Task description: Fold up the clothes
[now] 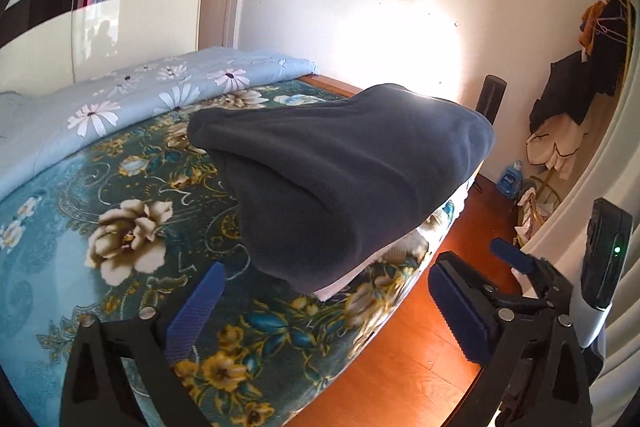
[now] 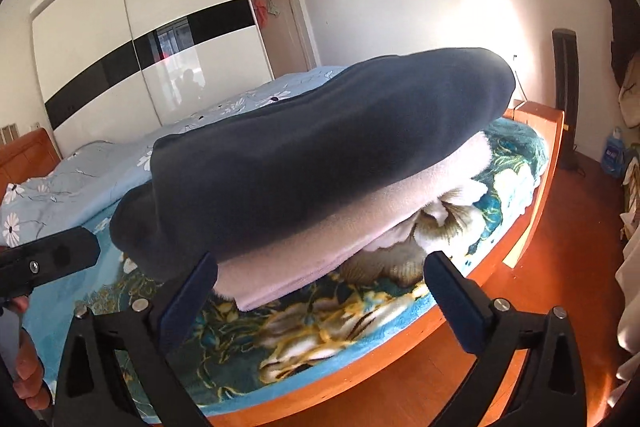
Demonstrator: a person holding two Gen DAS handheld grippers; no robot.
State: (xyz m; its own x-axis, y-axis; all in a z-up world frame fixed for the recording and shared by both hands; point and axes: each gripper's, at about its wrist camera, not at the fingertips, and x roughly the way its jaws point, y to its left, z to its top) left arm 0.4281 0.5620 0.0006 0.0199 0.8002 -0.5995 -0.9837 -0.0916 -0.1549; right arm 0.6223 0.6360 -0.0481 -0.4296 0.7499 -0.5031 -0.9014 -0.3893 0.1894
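A folded dark navy fleece garment [image 1: 340,179] lies on top of a folded pale pink garment [image 2: 320,251] near the foot corner of the bed. The stack also shows in the right wrist view, with the navy garment [image 2: 320,147] uppermost. My left gripper [image 1: 328,311] is open and empty, just short of the stack's near edge. My right gripper [image 2: 320,295] is open and empty, its jaws wide apart on either side of the pink garment's near edge. The right gripper also shows at the right of the left wrist view [image 1: 520,267].
The bed has a teal floral blanket [image 1: 100,227] and a light blue daisy quilt [image 1: 140,95] bunched along the far side. An orange wooden bed frame [image 2: 532,163] edges the orange floor [image 1: 420,367]. A clothes rack [image 1: 576,99], a blue detergent bottle [image 1: 509,181] and a black tower fan [image 2: 566,95] stand at the right.
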